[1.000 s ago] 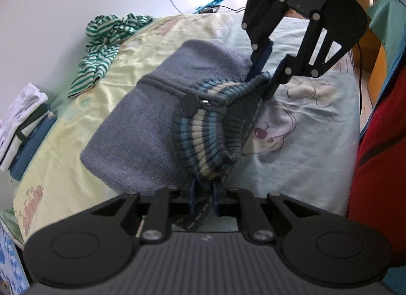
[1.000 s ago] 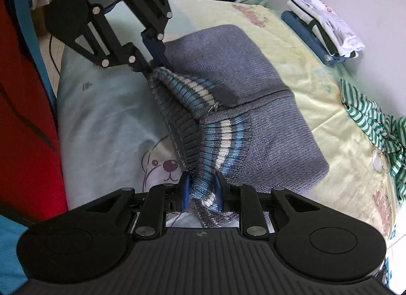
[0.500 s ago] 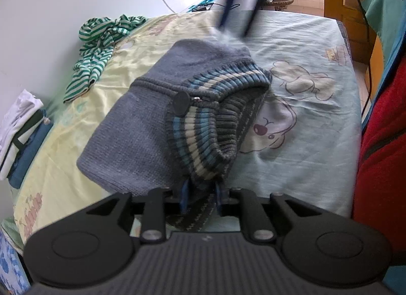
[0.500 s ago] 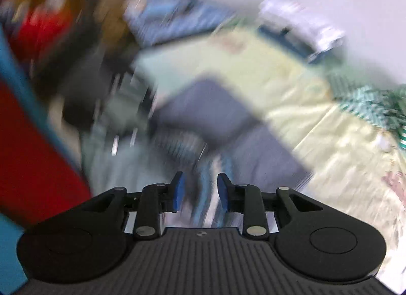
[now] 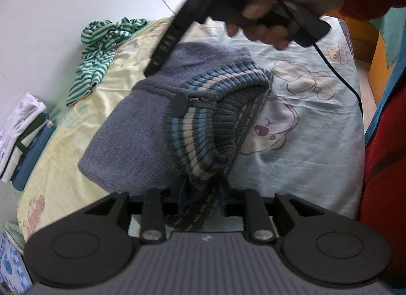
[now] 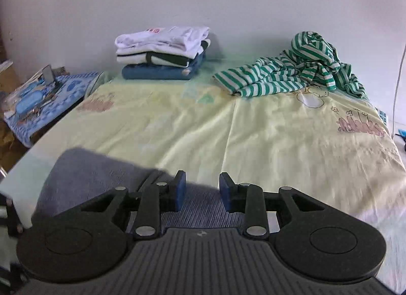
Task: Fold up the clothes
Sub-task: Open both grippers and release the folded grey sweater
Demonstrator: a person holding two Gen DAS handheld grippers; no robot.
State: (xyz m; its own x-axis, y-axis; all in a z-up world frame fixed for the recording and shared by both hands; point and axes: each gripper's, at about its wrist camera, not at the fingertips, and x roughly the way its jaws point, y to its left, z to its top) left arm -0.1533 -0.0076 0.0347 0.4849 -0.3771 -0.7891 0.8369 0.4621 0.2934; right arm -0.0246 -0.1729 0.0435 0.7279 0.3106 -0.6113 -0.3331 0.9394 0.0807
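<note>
A grey knit sweater (image 5: pixel 132 142) with a blue-and-cream striped ribbed hem (image 5: pixel 203 127) lies folded on the bed. My left gripper (image 5: pixel 200 201) is shut on the striped hem at its near end. My right gripper (image 6: pixel 201 192) is open and empty, lifted above the sweater's grey body (image 6: pixel 83 175) and facing the wall. In the left wrist view its body shows from the side, held by a hand (image 5: pixel 279 3) over the sweater's far end. A crumpled green-and-white striped garment (image 6: pixel 291 71) lies at the back of the bed.
A stack of folded clothes (image 6: pixel 162 54) sits by the wall on the yellow sheet (image 6: pixel 203 130). A blue cluttered side table (image 6: pixel 40 99) stands left of the bed. A white cable (image 6: pixel 398 71) hangs at the right. A red garment (image 5: pixel 385 168) is close at right.
My right gripper let go of the sweater's hem, opened, lifted away and swung to face the wall. My left gripper kept its hold on the striped hem.
</note>
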